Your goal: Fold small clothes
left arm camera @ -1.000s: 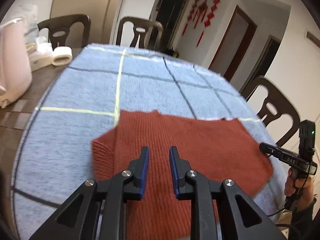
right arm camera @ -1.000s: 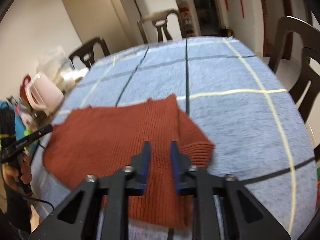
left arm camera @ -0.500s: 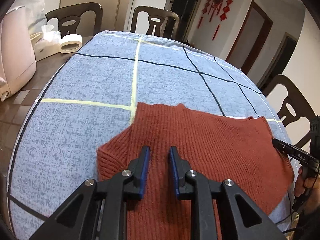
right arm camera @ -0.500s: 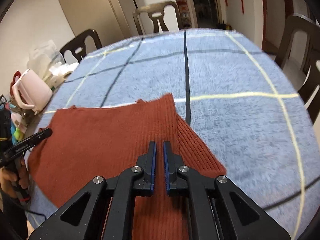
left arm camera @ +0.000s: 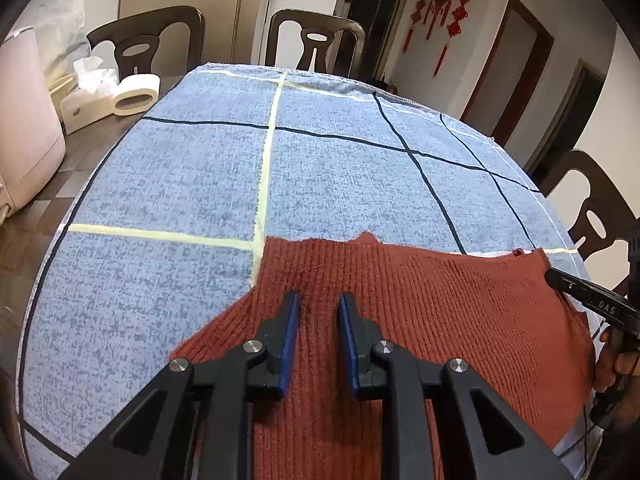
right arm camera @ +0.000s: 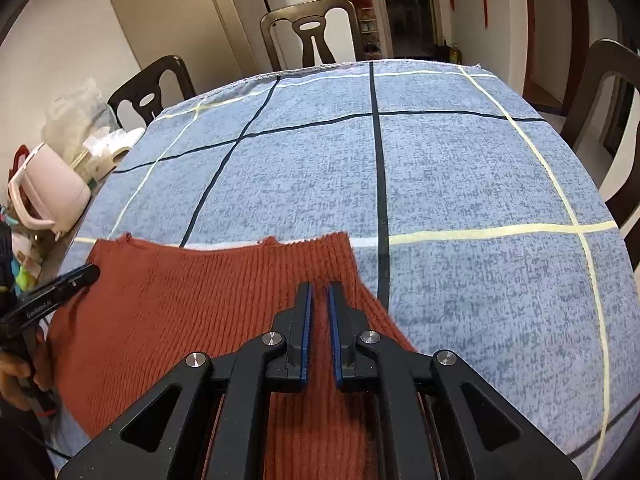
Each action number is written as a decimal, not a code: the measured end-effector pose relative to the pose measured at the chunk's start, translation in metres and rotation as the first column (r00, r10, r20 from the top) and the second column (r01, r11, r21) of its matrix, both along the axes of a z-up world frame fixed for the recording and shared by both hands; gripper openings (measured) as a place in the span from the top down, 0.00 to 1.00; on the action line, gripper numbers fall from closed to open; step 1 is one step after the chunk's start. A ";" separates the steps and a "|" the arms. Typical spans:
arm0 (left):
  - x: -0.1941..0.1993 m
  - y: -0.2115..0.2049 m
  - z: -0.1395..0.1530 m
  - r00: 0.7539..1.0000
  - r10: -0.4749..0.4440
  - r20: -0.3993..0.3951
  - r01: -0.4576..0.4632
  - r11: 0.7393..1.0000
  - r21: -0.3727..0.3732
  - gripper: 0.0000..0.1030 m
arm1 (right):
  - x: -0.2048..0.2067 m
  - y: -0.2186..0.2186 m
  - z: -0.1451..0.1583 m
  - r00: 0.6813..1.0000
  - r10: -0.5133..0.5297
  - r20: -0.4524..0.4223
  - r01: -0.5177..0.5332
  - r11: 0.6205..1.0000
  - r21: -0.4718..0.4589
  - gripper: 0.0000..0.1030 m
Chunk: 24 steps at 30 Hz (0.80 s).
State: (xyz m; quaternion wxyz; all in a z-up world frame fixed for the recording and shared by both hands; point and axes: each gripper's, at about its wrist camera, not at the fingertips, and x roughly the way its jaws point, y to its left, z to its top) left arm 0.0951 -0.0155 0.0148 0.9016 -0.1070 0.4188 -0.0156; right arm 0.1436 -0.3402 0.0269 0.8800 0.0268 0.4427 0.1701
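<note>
A rust-red ribbed knit sweater (left arm camera: 420,312) lies spread flat on the blue checked tablecloth (left arm camera: 340,184), near the table's front edge. My left gripper (left arm camera: 319,298) hovers over the sweater's left part, beside a sleeve that sticks out to the left. It is open with a small gap and only flat knit shows through. My right gripper (right arm camera: 320,286) is over the sweater's (right arm camera: 192,304) right edge. Its jaws are shut to a thin slit with no cloth visibly pinched. Each view shows the other gripper's tip at the sweater's far side.
Dark wooden chairs (left arm camera: 316,40) ring the table. Past the cloth's left edge stand a pink kettle (right arm camera: 48,188), a tissue box (left arm camera: 86,92) and a white tape roll (left arm camera: 136,94). A hand (right arm camera: 16,376) grips the left tool's handle.
The right gripper's jaws closed from a small gap to a thin slit. Both grippers shifted a little over the sweater, which stayed in place on the cloth.
</note>
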 end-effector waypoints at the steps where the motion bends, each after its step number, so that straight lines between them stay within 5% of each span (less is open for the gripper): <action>1: -0.001 0.000 0.000 1.000 0.001 0.003 -0.001 1.000 0.001 0.78 | 0.000 0.000 0.000 1.000 0.001 0.004 -0.001 1.000 -0.008 0.92; 9: -0.028 -0.012 0.017 0.998 -0.049 0.050 0.049 0.999 0.000 0.78 | -0.032 0.007 0.022 0.993 0.055 0.100 -0.053 0.998 -0.021 0.92; 11: -0.043 -0.021 0.024 0.994 -0.084 0.068 0.084 0.996 0.000 0.78 | -0.052 0.010 0.026 0.989 0.084 0.124 -0.083 0.996 -0.013 0.83; 20: -0.086 -0.076 0.027 0.954 -0.287 0.088 0.291 0.956 -0.032 0.75 | -0.108 0.039 0.003 0.969 0.240 0.058 -0.240 0.971 0.006 0.81; 24: -0.083 -0.094 0.010 0.942 -0.335 0.031 0.335 0.942 -0.022 0.73 | -0.111 0.042 -0.002 0.968 0.244 0.063 -0.243 0.970 -0.015 0.81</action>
